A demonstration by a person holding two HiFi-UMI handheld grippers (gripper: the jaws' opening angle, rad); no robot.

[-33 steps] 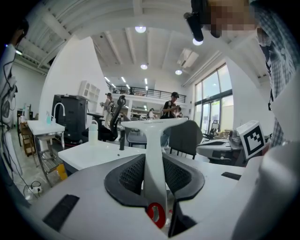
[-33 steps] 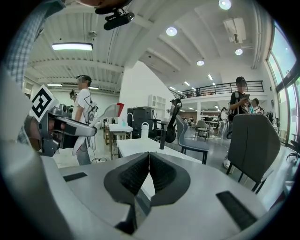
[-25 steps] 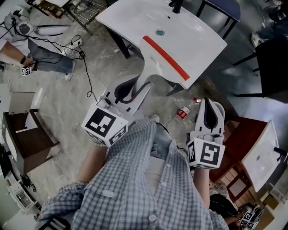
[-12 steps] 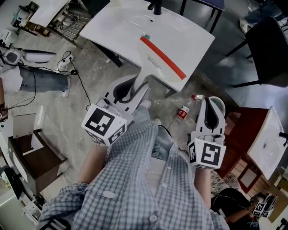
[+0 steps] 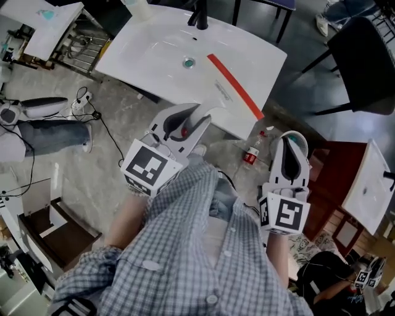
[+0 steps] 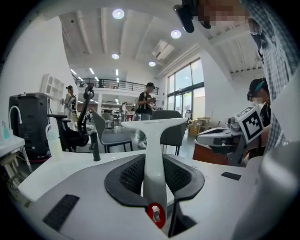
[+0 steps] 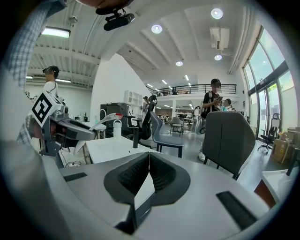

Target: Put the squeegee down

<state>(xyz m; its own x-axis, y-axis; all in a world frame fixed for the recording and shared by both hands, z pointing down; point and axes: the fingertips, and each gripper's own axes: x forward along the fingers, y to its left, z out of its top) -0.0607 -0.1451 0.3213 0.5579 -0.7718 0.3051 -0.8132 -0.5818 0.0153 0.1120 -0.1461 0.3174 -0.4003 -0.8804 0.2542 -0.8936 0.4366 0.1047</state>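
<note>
The squeegee (image 5: 233, 92) has a white handle and a long red blade. Its handle (image 6: 154, 164) stands pinched between the dark pads of my left gripper (image 5: 188, 120), which is shut on it. The T-shaped head (image 6: 152, 124) points away from me. In the head view the blade hangs over the front right part of the white sink basin (image 5: 154, 49). My right gripper (image 5: 290, 162) is lower right, beside the person's body and over the floor. Its jaws (image 7: 148, 171) are shut with nothing between them.
A black faucet (image 5: 199, 15) and a drain (image 5: 188, 62) are on the sink, a white bottle (image 5: 139, 7) at its back. A small red-labelled bottle (image 5: 250, 154) lies on the floor. A red-brown cabinet (image 5: 330, 179) stands right, a black chair (image 5: 364, 62) beyond.
My left gripper has carried the squeegee to the right and turned it, so the blade now reaches the basin's front right edge. The right gripper has barely shifted in the picture.
</note>
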